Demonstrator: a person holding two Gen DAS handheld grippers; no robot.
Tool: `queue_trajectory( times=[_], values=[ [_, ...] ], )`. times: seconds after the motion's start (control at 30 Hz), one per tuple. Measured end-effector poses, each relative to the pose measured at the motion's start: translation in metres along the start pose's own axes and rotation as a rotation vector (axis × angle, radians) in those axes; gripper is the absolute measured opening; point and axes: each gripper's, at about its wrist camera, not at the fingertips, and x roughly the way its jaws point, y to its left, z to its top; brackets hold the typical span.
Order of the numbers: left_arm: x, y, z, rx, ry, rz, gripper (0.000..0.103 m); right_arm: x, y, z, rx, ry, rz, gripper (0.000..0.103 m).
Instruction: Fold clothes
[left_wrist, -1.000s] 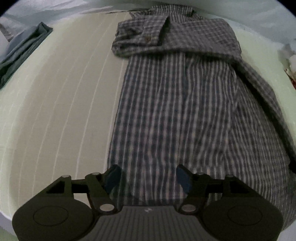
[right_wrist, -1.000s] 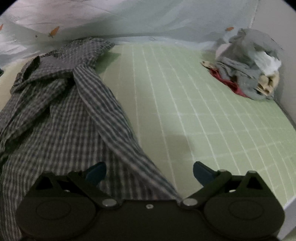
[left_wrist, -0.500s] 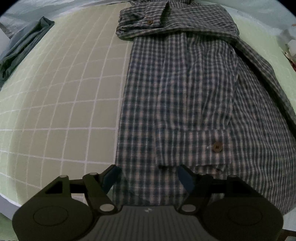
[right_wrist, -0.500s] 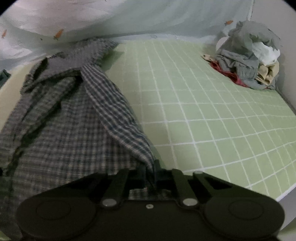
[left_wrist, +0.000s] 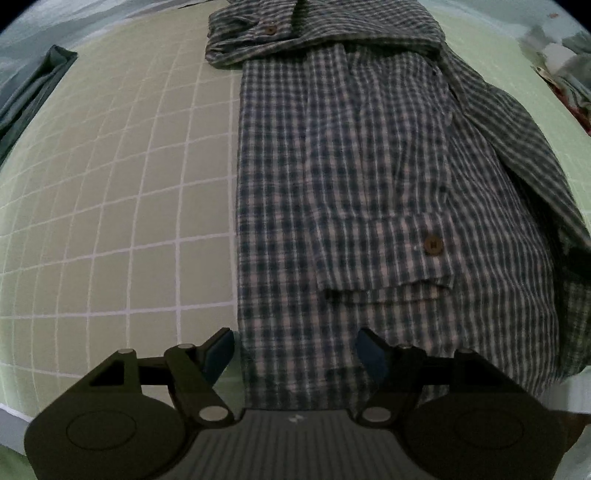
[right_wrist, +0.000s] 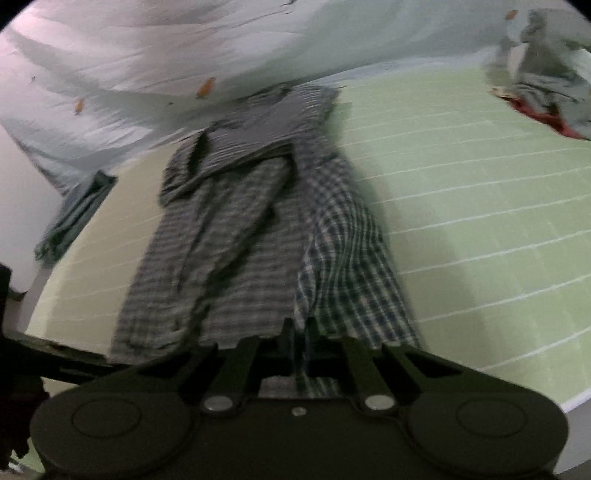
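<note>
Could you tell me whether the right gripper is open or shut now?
Shut: the right gripper pinches the plaid shirt hem.

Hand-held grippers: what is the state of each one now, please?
Left hand-held gripper: open, holding nothing.
Right hand-held gripper: closed on the plaid shirt.

green gridded mat (left_wrist: 110, 192) beneath; pale printed sheet (right_wrist: 184, 55) behind, at the mat's far edge.

Left gripper (left_wrist: 295, 349) and right gripper (right_wrist: 300, 334): matte black bodies with twin round housings, silver pivot screws, angled linkage arms, and blue finger pads (left_wrist: 221, 350), the left's centre plate ribbed grey, apparently bearing a small white mark.
</note>
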Motion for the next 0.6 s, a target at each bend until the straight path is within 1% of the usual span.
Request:
queue_trajectory(
  times=[0.1,0.23,0.47,0.6],
  values=[
    [-0.001,0.004,-0.003,0.022,0.000,-0.008,0.074,0.002,0.016,-0.002,-0.003,0.006,0.044,0.004],
    [-0.001,0.010,-0.005,0.050,-0.002,-0.022,0.074,0.002,0.031,0.000,0.064,-0.011,0.135,0.003],
    [0.000,0.015,-0.008,0.098,-0.007,-0.043,0.074,0.029,0.042,-0.013,0.097,0.077,0.131,0.003],
    [0.000,0.016,-0.009,0.108,-0.005,-0.055,0.077,0.044,0.049,-0.020,0.115,0.126,0.128,0.004]
  ],
)
